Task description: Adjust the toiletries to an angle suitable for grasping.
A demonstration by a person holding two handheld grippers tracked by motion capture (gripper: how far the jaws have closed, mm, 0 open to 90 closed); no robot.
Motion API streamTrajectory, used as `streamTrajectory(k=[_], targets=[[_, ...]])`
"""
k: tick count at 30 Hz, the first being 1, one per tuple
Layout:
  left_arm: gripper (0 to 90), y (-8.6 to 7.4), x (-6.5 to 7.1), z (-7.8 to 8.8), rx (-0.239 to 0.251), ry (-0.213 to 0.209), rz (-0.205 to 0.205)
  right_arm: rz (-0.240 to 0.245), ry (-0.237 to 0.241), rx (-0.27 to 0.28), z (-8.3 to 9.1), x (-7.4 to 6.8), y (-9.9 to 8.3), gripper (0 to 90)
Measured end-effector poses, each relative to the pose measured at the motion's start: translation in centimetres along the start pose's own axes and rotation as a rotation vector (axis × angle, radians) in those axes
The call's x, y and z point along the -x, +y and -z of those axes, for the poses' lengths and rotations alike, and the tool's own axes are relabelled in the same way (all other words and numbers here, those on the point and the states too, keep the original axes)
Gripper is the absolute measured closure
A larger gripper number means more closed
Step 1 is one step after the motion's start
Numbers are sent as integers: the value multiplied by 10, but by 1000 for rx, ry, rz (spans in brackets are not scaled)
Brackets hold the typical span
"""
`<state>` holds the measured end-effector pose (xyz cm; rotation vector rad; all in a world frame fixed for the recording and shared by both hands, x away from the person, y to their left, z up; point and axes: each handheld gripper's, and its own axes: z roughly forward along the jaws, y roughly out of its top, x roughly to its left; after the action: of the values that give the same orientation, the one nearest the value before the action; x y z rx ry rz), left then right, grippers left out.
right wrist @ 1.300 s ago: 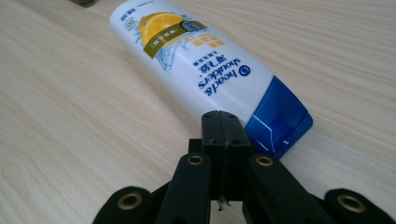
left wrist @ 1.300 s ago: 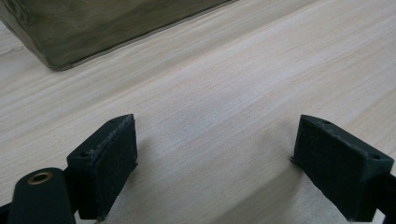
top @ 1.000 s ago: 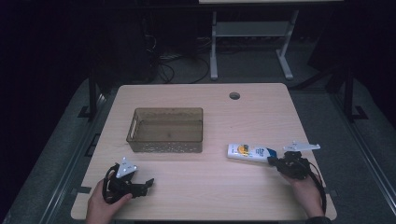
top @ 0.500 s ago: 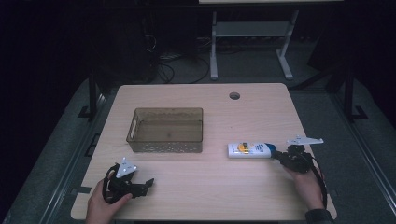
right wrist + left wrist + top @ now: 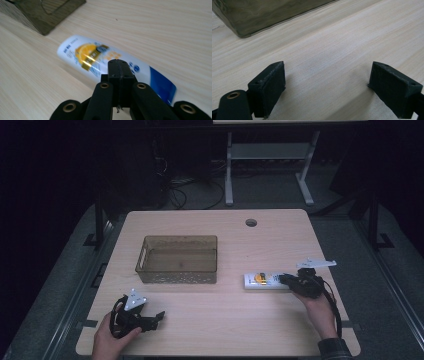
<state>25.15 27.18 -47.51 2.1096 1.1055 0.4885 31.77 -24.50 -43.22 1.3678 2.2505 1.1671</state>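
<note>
A white tube (image 5: 265,280) with an orange picture and a blue end lies flat on the table, right of centre. My right gripper (image 5: 286,280) is at its right end, and the person's hand holds it from behind. In the right gripper view the jaws are pressed together with nothing between them, and the gripper (image 5: 120,65) hovers over the tube (image 5: 100,60). My left gripper (image 5: 159,316) rests near the front left edge. It stands open (image 5: 327,82) over bare wood.
A clear brownish bin (image 5: 177,280) sits left of centre on the light wooden table (image 5: 280,240). Its corner shows in the left gripper view (image 5: 262,15) and in the right gripper view (image 5: 47,12). A round cable hole (image 5: 251,222) is at the back.
My right gripper has moved a little away from the person and left, closer over the tube's right end. The left gripper and the tube have stayed put.
</note>
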Motion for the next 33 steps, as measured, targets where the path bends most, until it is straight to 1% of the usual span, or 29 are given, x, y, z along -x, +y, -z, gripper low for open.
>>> streamTrajectory(k=[1, 3, 5, 8, 10, 16, 19, 20, 21, 23, 25, 26, 27, 29, 33], targets=[[124, 0, 0, 0, 0, 0, 0, 3, 6, 6, -2, -2, 3, 896], [124, 0, 0, 0, -1, 0, 0, 17, 10, 1, -7, -5, 7, 896], [124, 0, 0, 0, -3, 0, -1, 18, 21, 1, -15, -10, 14, 896], [124, 0, 0, 0, -3, 0, -1, 16, 32, 8, -20, -12, 17, 896], [124, 0, 0, 0, -2, 0, 0, 15, 38, -1, -26, -15, 20, 896], [124, 0, 0, 0, -3, 0, 0, 31, 66, 5, -41, -25, 32, 896], [124, 0, 0, 0, -3, 0, 0, 36, 72, -9, -50, -29, 36, 896], [124, 0, 0, 0, -3, 0, 0, 36, 77, -11, -55, -31, 39, 896], [124, 0, 0, 0, -3, 0, 0, 36, 77, -11, -55, -31, 39, 896], [124, 0, 0, 0, -3, 0, 0, 36, 79, -16, -60, -34, 43, 896], [124, 0, 0, 0, -3, 0, 0, 32, 87, -7, -68, -36, 45, 896], [124, 0, 0, 0, -3, 0, 0, 32, 87, -7, -68, -36, 45, 896], [124, 0, 0, 0, -3, 0, 0, 28, 84, -14, -71, -37, 45, 896], [124, 0, 0, 0, -3, 0, 0, 36, 81, -32, -80, -39, 44, 896], [124, 0, 0, 0, -3, 0, 0, 37, 80, -38, -85, -40, 44, 896]])
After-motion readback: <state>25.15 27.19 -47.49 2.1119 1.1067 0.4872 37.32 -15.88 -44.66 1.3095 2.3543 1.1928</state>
